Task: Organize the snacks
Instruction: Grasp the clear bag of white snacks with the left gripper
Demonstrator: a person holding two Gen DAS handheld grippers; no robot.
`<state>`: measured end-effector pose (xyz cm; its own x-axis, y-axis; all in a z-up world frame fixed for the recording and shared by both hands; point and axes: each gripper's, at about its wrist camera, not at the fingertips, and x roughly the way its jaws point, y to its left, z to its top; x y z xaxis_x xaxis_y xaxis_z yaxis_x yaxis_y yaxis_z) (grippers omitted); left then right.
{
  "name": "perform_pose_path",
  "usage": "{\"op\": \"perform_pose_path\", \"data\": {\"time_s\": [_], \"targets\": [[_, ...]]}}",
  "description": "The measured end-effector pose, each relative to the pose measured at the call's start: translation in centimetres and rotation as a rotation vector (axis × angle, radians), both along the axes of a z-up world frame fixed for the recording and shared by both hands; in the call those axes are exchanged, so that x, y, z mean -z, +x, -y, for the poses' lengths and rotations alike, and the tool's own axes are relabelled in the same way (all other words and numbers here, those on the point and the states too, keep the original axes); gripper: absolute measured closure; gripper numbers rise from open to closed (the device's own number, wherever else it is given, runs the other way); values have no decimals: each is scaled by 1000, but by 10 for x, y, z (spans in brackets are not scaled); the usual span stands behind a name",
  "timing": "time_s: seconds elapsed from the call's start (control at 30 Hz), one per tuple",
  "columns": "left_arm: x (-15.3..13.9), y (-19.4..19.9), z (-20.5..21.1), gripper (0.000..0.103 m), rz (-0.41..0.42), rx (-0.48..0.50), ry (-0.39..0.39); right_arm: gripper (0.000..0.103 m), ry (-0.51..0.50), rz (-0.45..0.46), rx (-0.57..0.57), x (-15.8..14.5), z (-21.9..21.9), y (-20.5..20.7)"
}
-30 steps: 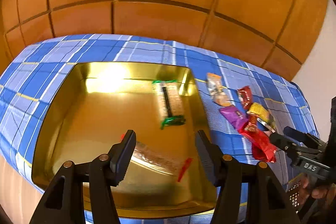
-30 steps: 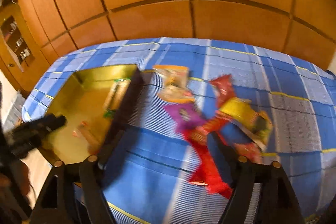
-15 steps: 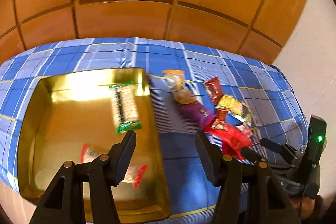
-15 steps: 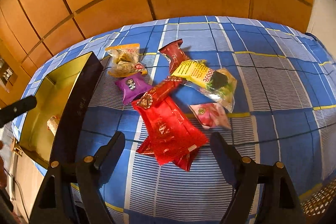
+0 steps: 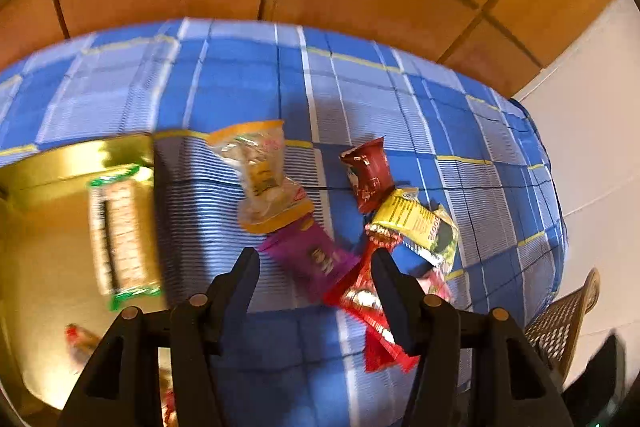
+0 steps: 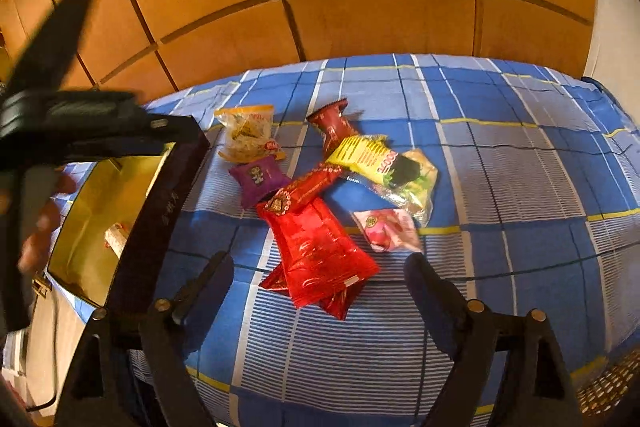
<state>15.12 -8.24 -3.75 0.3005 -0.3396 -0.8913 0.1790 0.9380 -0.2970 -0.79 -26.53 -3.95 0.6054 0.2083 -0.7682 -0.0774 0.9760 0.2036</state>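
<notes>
A pile of snack packets lies on the blue checked cloth: a clear-and-orange packet (image 5: 260, 175) (image 6: 246, 133), a purple packet (image 5: 316, 259) (image 6: 258, 179), red packets (image 6: 316, 247) (image 5: 372, 311), a yellow packet (image 6: 372, 157) (image 5: 412, 223), a dark red packet (image 5: 368, 173) and a pink one (image 6: 386, 229). The gold tray (image 5: 48, 163) (image 6: 100, 211) at the left holds a green-edged packet (image 5: 120, 235). My left gripper (image 5: 314, 263) is open and empty above the purple packet. My right gripper (image 6: 318, 279) is open and empty just in front of the red packets.
A wooden panelled wall stands behind the table. The left gripper's body (image 6: 60, 123) shows blurred above the tray in the right wrist view. A woven basket (image 5: 560, 327) sits off the table's right edge, beside a white wall.
My left gripper has swung right from over the tray to over the snack pile. My right gripper has come a little closer to the red packets. Both stay open.
</notes>
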Motion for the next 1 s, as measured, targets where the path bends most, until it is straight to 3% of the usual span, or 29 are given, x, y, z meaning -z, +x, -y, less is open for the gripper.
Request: {"op": "perform_pose_path", "data": {"time_s": [0.07, 0.17, 0.33, 0.7, 1.0], "targets": [[8, 13, 7, 44, -25, -13, 17, 15, 8, 4, 4, -1, 4, -1], [19, 33, 15, 44, -30, -36, 103, 15, 32, 3, 13, 1, 11, -2], [36, 58, 20, 44, -81, -64, 155, 14, 60, 0, 22, 5, 20, -3], [63, 79, 39, 44, -79, -54, 156, 12, 109, -10, 75, 10, 45, 3], [64, 97, 30, 44, -61, -69, 117, 12, 97, -27, 86, 16, 51, 6]]}}
